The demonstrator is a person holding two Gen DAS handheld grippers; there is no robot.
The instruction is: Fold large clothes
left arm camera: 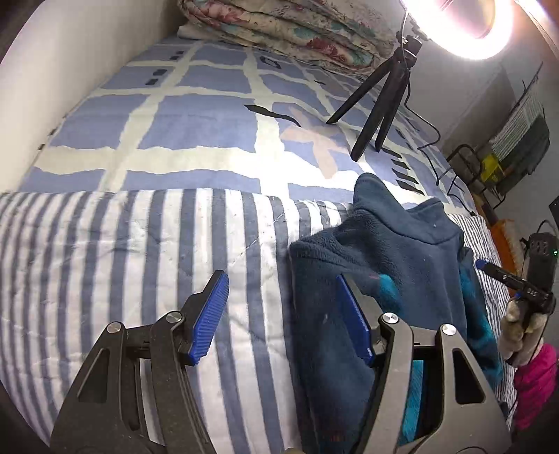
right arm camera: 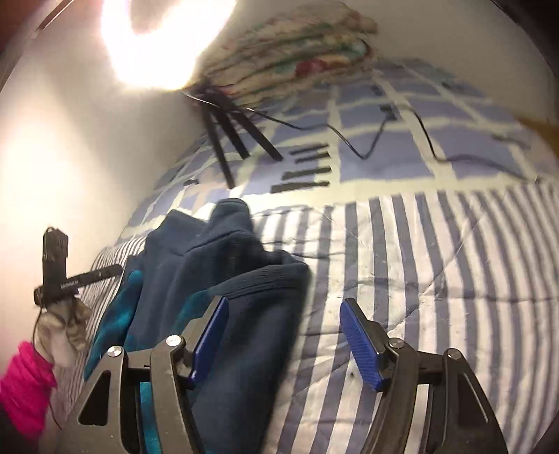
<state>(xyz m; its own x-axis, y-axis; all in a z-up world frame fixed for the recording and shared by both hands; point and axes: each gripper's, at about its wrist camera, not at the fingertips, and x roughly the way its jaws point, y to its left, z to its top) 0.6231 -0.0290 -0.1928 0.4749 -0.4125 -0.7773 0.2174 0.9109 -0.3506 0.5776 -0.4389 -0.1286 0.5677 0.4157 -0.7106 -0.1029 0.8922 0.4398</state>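
Your left gripper (left arm camera: 283, 314) stands open, empty, beside the blue fleece garment (left arm camera: 394, 251). Your right gripper (right arm camera: 284, 335) gapes too, holding nothing.

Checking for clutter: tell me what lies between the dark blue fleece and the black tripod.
Only bare bedding: striped quilt, then checked blanket, between fleece and tripod, in the left wrist view.

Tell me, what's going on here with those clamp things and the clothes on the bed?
A person is folding a dark blue fleece garment on a bed, using a hand-held gripper in each hand. The garment lies bunched on a blue-and-white striped quilt. Both the left gripper and the right gripper stand open with nothing clamped; each has one finger by the fleece and only quilt between its fingers. A ring light on a small tripod stands further back, and a folded floral blanket lies at the far end.
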